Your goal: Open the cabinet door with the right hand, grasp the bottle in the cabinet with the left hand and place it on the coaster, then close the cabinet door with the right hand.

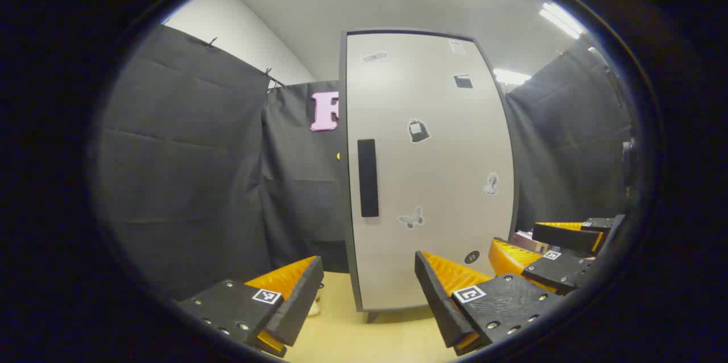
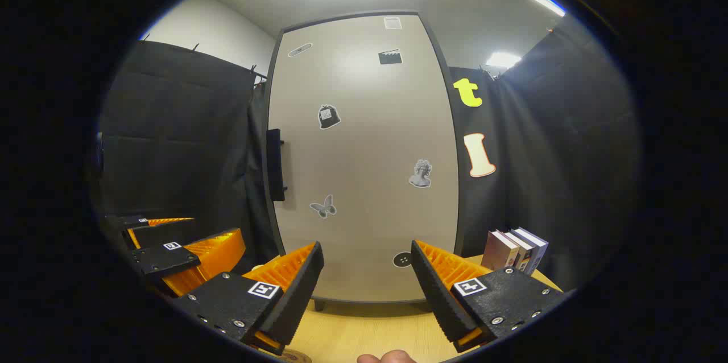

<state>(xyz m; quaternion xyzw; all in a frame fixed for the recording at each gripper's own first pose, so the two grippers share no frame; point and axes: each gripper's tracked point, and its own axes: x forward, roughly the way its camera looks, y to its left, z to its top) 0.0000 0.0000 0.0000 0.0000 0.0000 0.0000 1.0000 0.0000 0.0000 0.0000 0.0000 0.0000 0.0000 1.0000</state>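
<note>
Right now one cabinet (image 2: 364, 158) stands on the table (image 2: 369, 334), its single door (image 1: 426, 169) shut flat, so whatever is inside is hidden and the bottle's place cannot be told. One dark upright handle (image 1: 368, 177) sits on the door's left edge, about halfway up. Six small stickers can be counted on the door front, among them a butterfly (image 2: 323, 206) low and left of centre and a bust (image 2: 421, 173) toward the right edge.

Two tools are in front of the cabinet, both held low near its base. The left tool (image 1: 368, 286) has its fingers spread wide apart with nothing between them; its gap frames the cabinet's lower left corner. The right tool (image 2: 367, 275) is likewise spread wide and empty, facing the lower middle of the door. In the left gripper view the right tool shows off to the cabinet's right; in the right gripper view the left tool shows to the cabinet's left.

A row of about four books (image 2: 515, 249) stands upright to the right of the cabinet, close to the table's edge. A round rim, perhaps the coaster (image 2: 296, 357), peeks in just in front of the cabinet, below the right tool. Bare table lies between the tools and the cabinet's foot, and open cloth wall flanks the cabinet on both sides.
</note>
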